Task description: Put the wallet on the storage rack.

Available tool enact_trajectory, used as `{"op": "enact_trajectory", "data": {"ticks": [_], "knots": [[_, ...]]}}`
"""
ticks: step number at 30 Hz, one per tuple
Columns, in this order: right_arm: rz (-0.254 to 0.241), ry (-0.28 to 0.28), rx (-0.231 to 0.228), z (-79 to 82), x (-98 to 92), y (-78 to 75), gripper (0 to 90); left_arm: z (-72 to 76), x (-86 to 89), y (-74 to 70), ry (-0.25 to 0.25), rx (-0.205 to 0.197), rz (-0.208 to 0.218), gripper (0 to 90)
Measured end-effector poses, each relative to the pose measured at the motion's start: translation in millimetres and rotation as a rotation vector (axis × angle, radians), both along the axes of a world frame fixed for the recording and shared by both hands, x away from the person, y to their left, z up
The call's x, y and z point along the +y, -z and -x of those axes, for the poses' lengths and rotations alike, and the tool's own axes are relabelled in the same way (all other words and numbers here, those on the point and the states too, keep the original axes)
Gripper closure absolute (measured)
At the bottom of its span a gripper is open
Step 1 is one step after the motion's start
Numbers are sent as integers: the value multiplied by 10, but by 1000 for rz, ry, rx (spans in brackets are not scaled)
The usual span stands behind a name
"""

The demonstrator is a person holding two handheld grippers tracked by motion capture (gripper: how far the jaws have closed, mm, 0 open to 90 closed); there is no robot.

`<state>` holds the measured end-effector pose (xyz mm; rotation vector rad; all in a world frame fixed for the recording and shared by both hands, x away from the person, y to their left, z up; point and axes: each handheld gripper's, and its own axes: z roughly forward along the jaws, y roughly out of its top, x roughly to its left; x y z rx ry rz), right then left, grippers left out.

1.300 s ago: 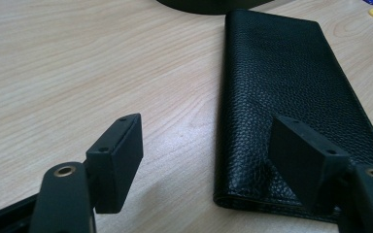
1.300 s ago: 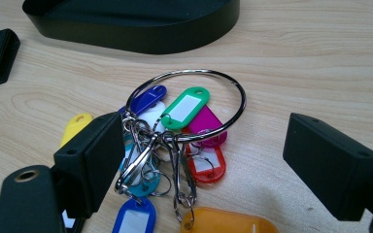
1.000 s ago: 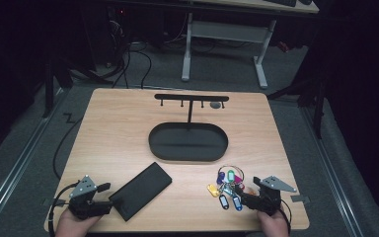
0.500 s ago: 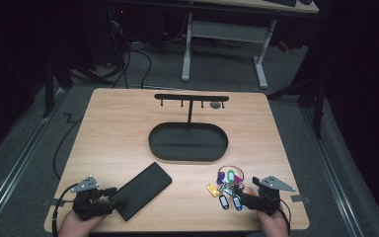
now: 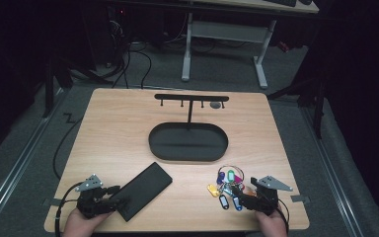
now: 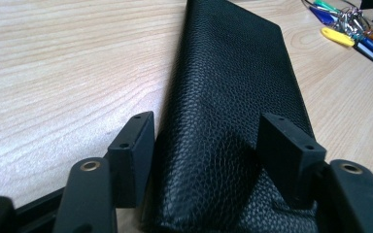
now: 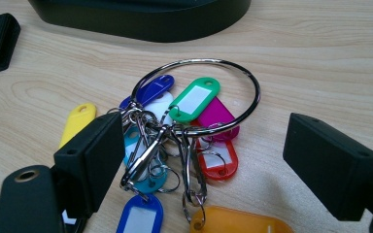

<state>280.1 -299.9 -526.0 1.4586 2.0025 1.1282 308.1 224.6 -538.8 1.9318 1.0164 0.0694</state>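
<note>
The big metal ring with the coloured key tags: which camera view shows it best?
The right gripper view: the ring is close and sharp between the open tongs. The high view shows it small beside the tags; the left gripper view shows the bunch far off.

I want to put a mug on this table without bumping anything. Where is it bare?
Bare: the left half of the table, beside the oval tray; the right strip past the tray; the back corners either side of the hook rack. Crowded: the front edge, with the left gripper at the black wallet and the right gripper at the key tags.
</note>
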Motion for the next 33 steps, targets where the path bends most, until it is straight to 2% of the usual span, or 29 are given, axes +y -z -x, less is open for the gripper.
{"op": "enact_trajectory", "data": {"ticks": [6,9,14,18,22,25,26,27,28,30,33], "knots": [[-1,2,5,0,-3,6,153,19,36,3,-26,13,19,509],[-4,3,1,5,-11,3,153,26,55,3,-24,17,32,590],[-8,8,7,5,-16,6,153,65,79,-5,2,-1,43,712],[-7,9,11,-1,-13,13,153,83,81,-26,7,-7,46,762],[-12,11,6,0,-31,6,153,115,58,-95,2,-39,25,786],[-13,10,7,-1,-40,8,153,152,38,-176,5,-87,7,792],[-12,8,7,-2,-41,8,153,152,38,-176,5,-87,7,794],[-11,6,6,0,-41,6,153,175,41,-227,-3,-112,16,797],[-11,7,5,3,-40,3,153,175,41,-227,-3,-112,16,798],[-12,6,0,7,-40,-4,153,217,52,-299,-13,-158,-2,801],[-15,7,-1,11,-41,-7,153,238,83,-341,-32,-184,1,805]]}}
